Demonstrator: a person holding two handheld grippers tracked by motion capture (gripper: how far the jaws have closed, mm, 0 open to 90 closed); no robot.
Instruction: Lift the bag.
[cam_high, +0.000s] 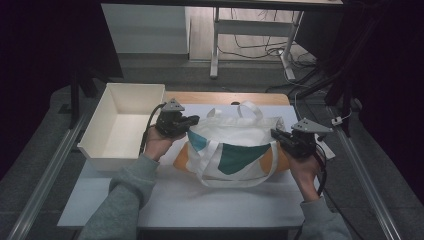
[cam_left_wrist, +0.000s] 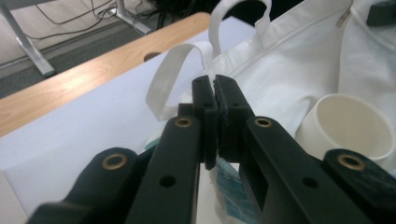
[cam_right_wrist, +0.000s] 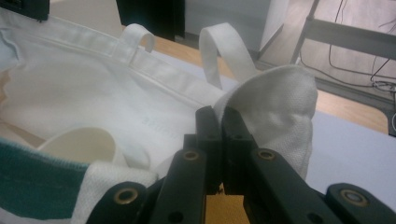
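Desk (cam_high: 200, 205): pale sheet over a wood top; carries all items below. Risk low.

Bin (cam_high: 122, 125): white, open-topped, just outside the left tool, empty as far as can be seen. Risk: a swing of the left hand outward could knock its wall.

Tote bag (cam_high: 232, 145): white cloth with teal and orange patches, strung between the two tools, mouth held open, its base judged resting on the desk. Risk: each tool has only a thin fold of rim, so a pull apart may slip the cloth free and let the mouth collapse.

Cup (cam_left_wrist: 348, 123): off-white, inside the bag, lying beside and below the left tool's tips. Risk: if one side drops, it could roll or tip out.

Left tool (cam_high: 192, 121): clenched on the bag's rim near a handle loop (cam_left_wrist: 175, 74). Risk: grip may sit on the loop's seam alone.

Right tool (cam_high: 276, 134): clenched on the opposite rim corner (cam_right_wrist: 280, 102), cloth bunched over its tips. Risk: bunched cloth eases out.
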